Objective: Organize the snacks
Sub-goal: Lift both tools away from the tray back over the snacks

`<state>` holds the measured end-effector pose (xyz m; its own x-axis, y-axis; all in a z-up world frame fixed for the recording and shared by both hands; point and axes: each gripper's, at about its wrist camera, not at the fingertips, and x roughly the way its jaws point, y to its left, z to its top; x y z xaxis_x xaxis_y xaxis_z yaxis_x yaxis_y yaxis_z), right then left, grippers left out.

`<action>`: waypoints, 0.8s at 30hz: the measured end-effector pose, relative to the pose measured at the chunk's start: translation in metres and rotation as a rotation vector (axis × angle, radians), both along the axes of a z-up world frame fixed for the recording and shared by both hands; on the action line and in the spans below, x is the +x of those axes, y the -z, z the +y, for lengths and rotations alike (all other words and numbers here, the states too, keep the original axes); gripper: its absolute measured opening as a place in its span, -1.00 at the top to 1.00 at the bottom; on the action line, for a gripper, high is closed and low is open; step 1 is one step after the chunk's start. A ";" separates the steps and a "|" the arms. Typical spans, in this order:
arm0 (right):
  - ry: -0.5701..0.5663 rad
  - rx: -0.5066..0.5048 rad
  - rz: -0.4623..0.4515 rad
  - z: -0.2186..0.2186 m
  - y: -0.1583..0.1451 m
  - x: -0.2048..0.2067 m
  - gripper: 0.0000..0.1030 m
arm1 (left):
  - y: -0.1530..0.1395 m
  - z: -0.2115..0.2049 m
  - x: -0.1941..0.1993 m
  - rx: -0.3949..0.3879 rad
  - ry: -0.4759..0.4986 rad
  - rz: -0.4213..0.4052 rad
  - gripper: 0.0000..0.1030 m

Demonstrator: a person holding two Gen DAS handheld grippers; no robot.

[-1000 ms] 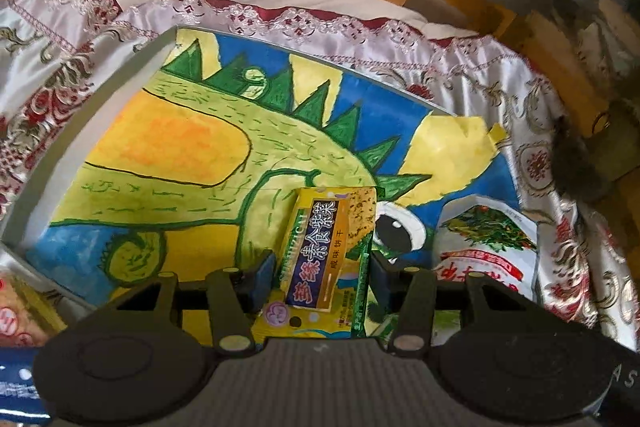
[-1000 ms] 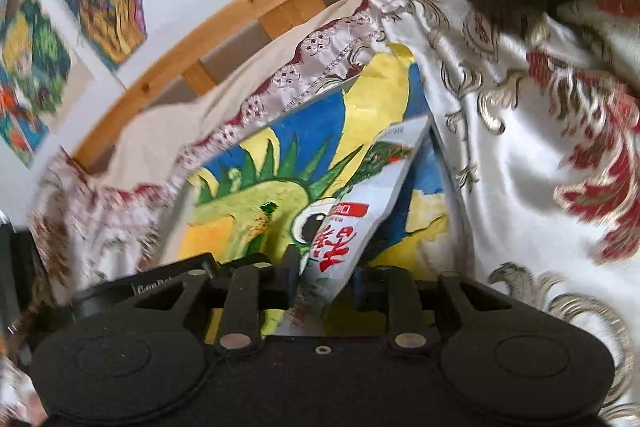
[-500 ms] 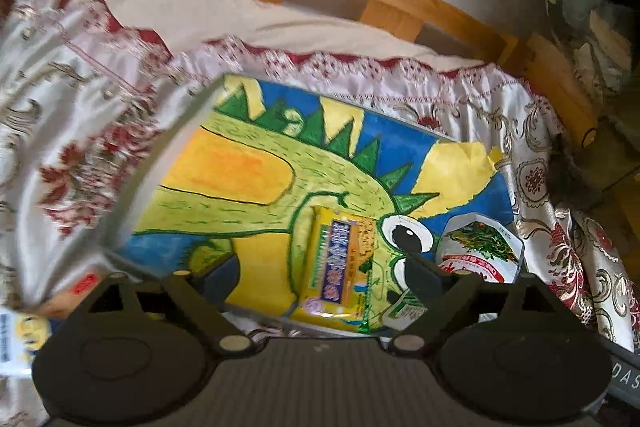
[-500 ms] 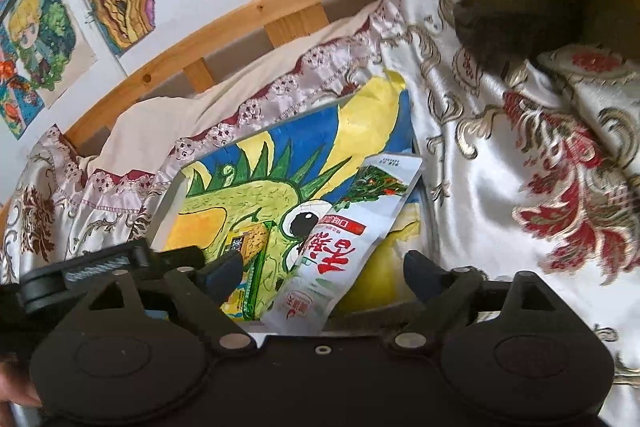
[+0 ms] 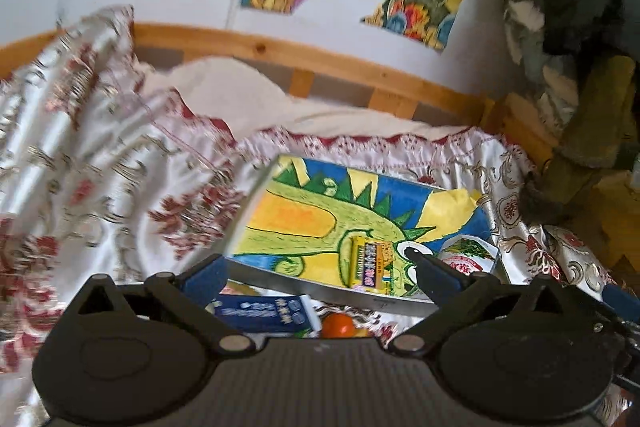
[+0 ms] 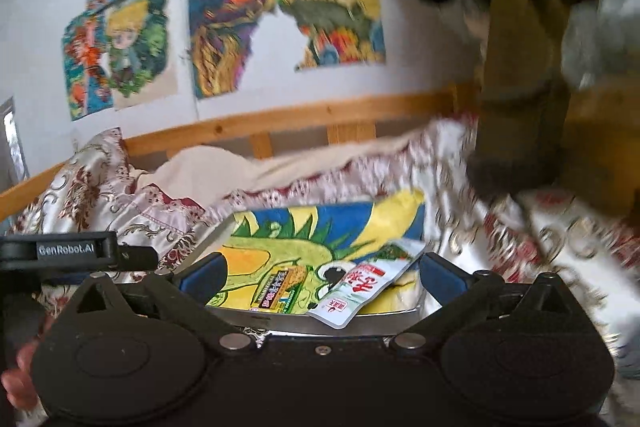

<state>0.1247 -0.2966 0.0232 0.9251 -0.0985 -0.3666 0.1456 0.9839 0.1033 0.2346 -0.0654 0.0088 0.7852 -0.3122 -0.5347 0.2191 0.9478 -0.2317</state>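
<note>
Left gripper (image 5: 318, 277) and right gripper (image 6: 322, 277): jaws spread wide, holding nothing. Yellow snack packet (image 5: 370, 263) and white snack pouch (image 6: 366, 283) lie side by side in the dinosaur-painted tray (image 6: 320, 323).

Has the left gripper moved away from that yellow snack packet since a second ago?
Yes. The left gripper opened and pulled back; the yellow snack packet stays on the dinosaur-picture tray.

2 snack pkts in tray – yellow pkt (image 5: 370, 264), white pkt (image 6: 362, 285), 1 tray (image 6: 360, 321), 1 blue box (image 5: 266, 311)
</note>
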 end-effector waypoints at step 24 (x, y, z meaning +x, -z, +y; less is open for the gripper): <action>-0.015 0.038 -0.011 0.084 0.001 -0.140 -0.99 | -0.007 0.075 -0.150 0.151 -0.023 -0.013 -0.99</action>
<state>-0.0158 -0.2125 0.0218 0.9304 -0.0709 -0.3596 0.1296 0.9814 0.1419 0.0842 0.0091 0.0158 0.7985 -0.2105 -0.5640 0.1987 0.9765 -0.0832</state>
